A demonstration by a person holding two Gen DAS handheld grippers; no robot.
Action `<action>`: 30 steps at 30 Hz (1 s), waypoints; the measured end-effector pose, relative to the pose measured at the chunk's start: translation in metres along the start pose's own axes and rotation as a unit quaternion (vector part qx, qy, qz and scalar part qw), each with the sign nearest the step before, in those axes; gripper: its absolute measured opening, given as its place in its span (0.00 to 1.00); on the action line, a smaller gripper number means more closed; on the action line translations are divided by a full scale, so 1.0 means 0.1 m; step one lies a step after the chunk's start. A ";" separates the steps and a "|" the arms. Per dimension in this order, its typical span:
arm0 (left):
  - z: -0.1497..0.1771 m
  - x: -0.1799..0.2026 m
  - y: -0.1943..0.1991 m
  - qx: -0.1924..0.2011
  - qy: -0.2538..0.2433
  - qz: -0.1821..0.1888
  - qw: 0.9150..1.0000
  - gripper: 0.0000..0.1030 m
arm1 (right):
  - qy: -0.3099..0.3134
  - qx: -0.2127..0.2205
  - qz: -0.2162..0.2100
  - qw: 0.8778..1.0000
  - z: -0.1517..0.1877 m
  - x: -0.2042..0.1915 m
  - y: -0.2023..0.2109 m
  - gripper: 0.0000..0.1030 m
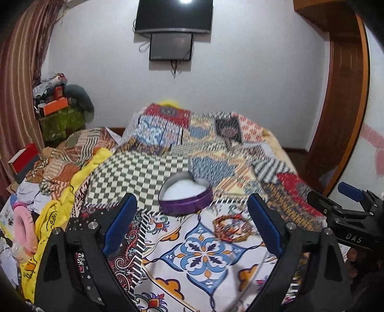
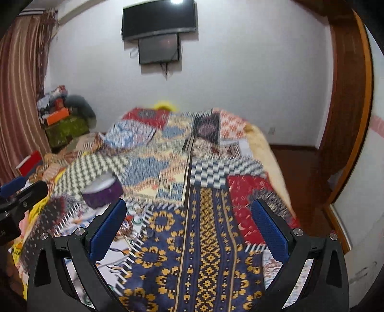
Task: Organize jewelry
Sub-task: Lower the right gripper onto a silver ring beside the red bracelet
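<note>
A purple heart-shaped box with a white lining stands open on the patchwork bedspread. A pile of beaded bracelets in orange and red lies just in front of it, to the right. My left gripper is open and empty, above the bedspread, with box and bracelets between its fingers' lines. My right gripper is open and empty over the blue and gold patch. The box is blurred at its far left. The right gripper also shows at the right edge of the left wrist view.
The bed is covered by the patchwork spread. Loose clothes and a yellow cloth hang at the left edge. A red box and stacked clutter stand at the left wall. A wooden door frame is at right. A TV hangs on the far wall.
</note>
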State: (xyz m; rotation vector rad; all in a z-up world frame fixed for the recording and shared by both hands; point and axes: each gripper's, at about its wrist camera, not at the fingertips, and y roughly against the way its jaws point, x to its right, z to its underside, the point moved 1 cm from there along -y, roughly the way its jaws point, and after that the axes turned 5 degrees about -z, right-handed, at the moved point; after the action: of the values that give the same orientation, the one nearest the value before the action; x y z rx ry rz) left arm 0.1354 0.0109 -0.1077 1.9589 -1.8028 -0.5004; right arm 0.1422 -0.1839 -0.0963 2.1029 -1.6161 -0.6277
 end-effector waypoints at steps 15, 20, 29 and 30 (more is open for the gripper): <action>0.32 0.02 -0.63 -0.105 0.011 0.064 0.992 0.66 | 0.032 -0.078 -0.078 0.993 0.19 -0.07 -0.50 0.74; 0.28 0.11 -0.75 -0.111 0.018 0.084 0.990 0.46 | 0.045 -0.071 -0.084 0.993 0.16 -0.17 -0.53 0.68; 0.26 0.06 -0.93 -0.135 0.037 0.100 0.985 0.16 | 0.039 -0.104 -0.107 0.988 0.23 -0.18 -0.71 0.47; 0.25 0.06 -0.95 -0.139 0.038 0.105 0.984 0.15 | 0.039 -0.104 -0.111 0.988 0.23 -0.18 -0.71 0.47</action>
State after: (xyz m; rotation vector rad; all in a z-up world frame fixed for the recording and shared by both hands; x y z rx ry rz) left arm 0.2020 0.0094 -0.1799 1.5613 -1.7603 -0.5648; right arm 0.1801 -0.1503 -0.1536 2.1385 -1.2268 -0.7410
